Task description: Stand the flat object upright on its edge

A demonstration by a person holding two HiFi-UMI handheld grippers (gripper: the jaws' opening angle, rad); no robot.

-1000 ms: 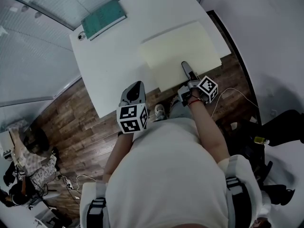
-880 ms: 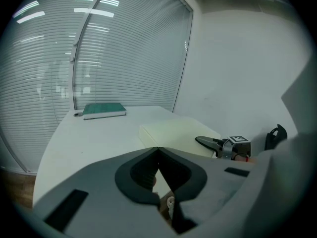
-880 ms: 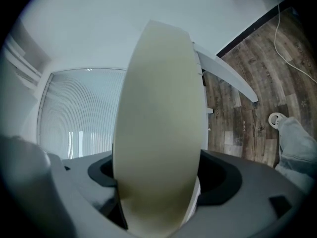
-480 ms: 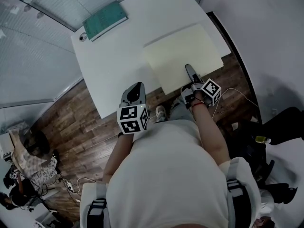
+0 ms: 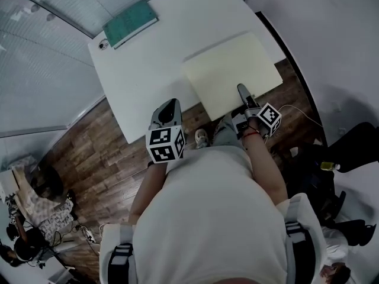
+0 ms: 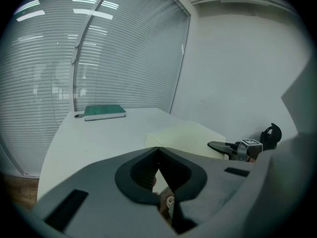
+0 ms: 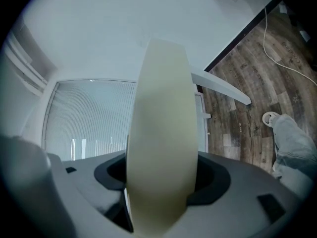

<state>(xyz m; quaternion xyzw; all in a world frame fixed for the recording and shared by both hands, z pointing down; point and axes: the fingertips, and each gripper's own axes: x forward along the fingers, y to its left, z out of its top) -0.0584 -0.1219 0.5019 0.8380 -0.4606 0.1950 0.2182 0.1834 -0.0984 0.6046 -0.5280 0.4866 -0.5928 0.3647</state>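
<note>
A flat cream board (image 5: 228,70) lies on the white table (image 5: 148,70), reaching its near right edge. My right gripper (image 5: 241,90) is at the board's near edge, one jaw lying on top of it. In the right gripper view the board's thick edge (image 7: 161,133) fills the gap between the closing jaws and touches both sides. My left gripper (image 5: 170,106) hovers at the table's near edge, left of the board, shut on nothing, its tips meeting (image 6: 158,148). The left gripper view shows the board (image 6: 188,135) and the right gripper (image 6: 218,145) to its right.
A green book (image 5: 130,22) lies at the table's far left corner with a small round object (image 5: 103,44) beside it. A glass wall with blinds (image 6: 99,58) stands behind. A wooden floor, a shoe (image 5: 201,138) and a white cable (image 5: 296,114) are below the table edge.
The right gripper has slid a little further right along the board's near edge. The left gripper has stayed where it was.
</note>
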